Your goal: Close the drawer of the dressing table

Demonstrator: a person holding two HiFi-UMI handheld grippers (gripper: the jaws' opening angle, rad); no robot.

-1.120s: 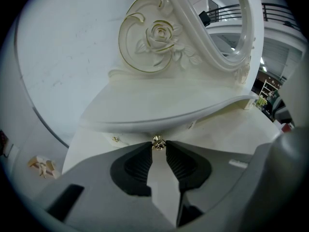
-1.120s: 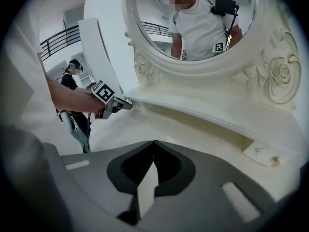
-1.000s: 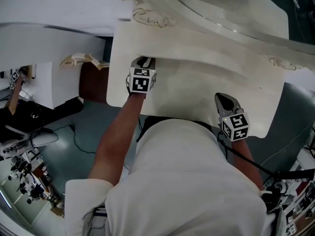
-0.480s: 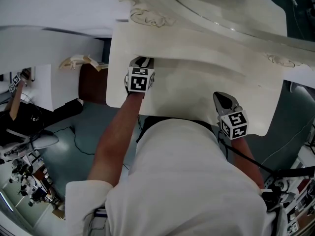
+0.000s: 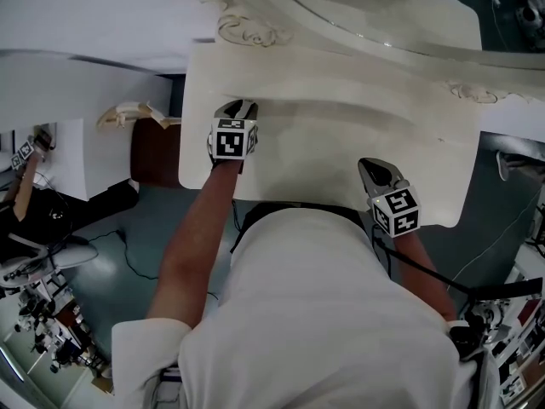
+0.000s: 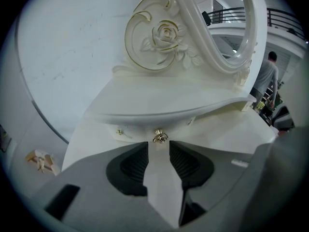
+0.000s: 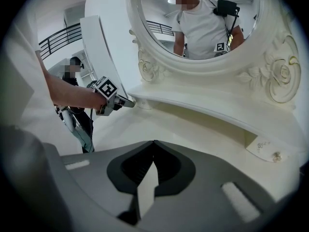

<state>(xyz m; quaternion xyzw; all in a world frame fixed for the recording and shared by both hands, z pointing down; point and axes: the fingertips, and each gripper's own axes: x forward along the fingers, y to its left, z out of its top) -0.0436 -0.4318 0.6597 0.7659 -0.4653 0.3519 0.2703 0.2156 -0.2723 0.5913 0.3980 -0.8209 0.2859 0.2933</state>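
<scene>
The white dressing table (image 5: 341,143) has a small drawer front (image 6: 137,130) tucked under its raised shelf, with a gold knob (image 6: 160,137). My left gripper (image 6: 158,145) points straight at that knob. Its jaws are opening, and the knob sits just at the tips with the pads clear of it. In the head view the left gripper (image 5: 237,109) lies at the shelf's left end. My right gripper (image 5: 373,167) hovers over the tabletop's front right, shut and empty. A second small drawer (image 7: 264,148) with its own knob (image 7: 276,154) shows on the right.
The oval mirror (image 7: 203,28) with carved roses rises behind the shelf. A dark brown piece of furniture (image 5: 157,156) stands left of the table beside a white partition (image 5: 85,92). A person in black (image 5: 25,198) and cables are on the floor at far left.
Both grippers keep their places against the table. Only the head view has drifted a little, so everything sits slightly higher and further left.
</scene>
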